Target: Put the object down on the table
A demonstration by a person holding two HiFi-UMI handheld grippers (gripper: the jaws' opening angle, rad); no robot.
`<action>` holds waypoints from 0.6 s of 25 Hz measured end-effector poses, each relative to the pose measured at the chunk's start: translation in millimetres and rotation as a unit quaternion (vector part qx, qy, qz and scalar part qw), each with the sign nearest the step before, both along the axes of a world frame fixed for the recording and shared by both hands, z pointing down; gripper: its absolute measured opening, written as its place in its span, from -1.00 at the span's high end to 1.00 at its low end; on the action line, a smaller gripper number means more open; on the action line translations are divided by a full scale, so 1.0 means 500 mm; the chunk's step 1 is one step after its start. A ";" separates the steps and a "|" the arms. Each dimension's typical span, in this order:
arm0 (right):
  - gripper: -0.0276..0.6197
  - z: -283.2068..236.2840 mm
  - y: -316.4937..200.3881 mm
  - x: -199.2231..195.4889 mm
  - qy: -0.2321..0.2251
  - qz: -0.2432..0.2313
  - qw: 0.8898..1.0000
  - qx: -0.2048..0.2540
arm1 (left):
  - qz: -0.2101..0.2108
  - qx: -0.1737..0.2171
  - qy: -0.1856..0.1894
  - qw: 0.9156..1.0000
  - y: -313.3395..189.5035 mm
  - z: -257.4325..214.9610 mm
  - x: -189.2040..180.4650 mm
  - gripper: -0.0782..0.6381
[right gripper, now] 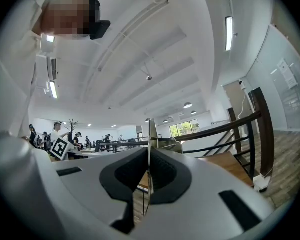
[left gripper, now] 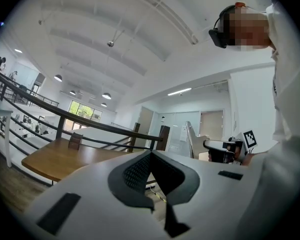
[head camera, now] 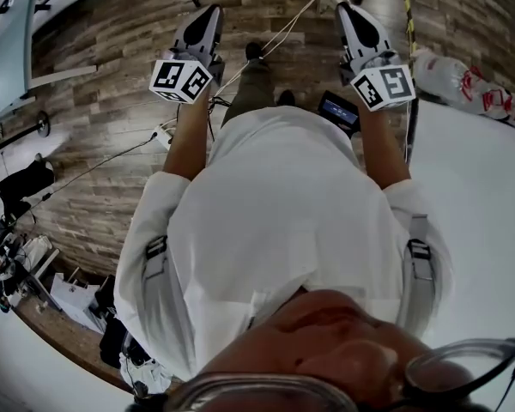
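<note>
As seen from the head view, wooden floor (head camera: 112, 110) across most of the frame, with a white table (head camera: 489, 196) along the right side. Between them, a person in a white shirt (head camera: 283, 213), standing, both forearms stretched forward over the floor rather than over the table top. Judged a carrying or waiting posture, not a placing one: neither tool above the surface meant to receive anything.

Left gripper (head camera: 209, 12) held level, pointing away from the body. Pads (left gripper: 137, 170) closed tip to tip, no gap at the front, nothing pinched between them. Right gripper (head camera: 347, 9) likewise level, near the table's edge but off it. Pads (right gripper: 127, 176) pressed fully together, empty.

Task's object: not in either grip. Nearest candidate a white bag with red print (head camera: 463, 80), apparently resting at the far end of the table, well apart from both tools; not possible to confirm as the object meant. If so, placing judged already done, hence the shut, empty jaws held clear of the table.

Dark screen device (head camera: 339, 110) low beside the right forearm, purpose unclear. Thin cables (head camera: 279, 33) trailing over the floor between the two grippers; noted as a minor trip hazard.
</note>
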State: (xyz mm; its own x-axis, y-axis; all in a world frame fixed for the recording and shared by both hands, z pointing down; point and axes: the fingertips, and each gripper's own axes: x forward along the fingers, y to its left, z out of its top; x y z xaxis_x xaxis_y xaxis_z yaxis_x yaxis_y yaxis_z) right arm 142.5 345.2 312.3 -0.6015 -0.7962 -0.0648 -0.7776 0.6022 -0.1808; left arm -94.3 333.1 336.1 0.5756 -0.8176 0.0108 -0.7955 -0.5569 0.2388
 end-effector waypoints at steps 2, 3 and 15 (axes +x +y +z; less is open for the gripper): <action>0.84 0.004 -0.033 0.001 0.003 0.000 1.000 0.000 | 0.003 -0.001 0.003 1.000 -0.038 0.006 0.002 0.74; 0.84 0.005 -0.052 0.001 0.006 0.002 1.000 0.000 | 0.004 -0.001 0.005 1.000 -0.059 0.008 0.001 0.74; 0.84 0.008 -0.334 -0.082 0.017 0.022 0.999 -0.033 | 0.015 -0.013 0.031 0.999 -0.369 0.010 -0.091 0.74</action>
State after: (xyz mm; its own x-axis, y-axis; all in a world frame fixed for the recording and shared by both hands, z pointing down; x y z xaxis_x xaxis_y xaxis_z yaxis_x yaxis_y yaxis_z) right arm 101.6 178.2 316.1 -0.5668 -0.8238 0.0085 -0.8093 0.5549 -0.1926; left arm -139.9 148.4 341.3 0.5997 -0.8002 -0.0052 -0.7619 -0.5730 0.3020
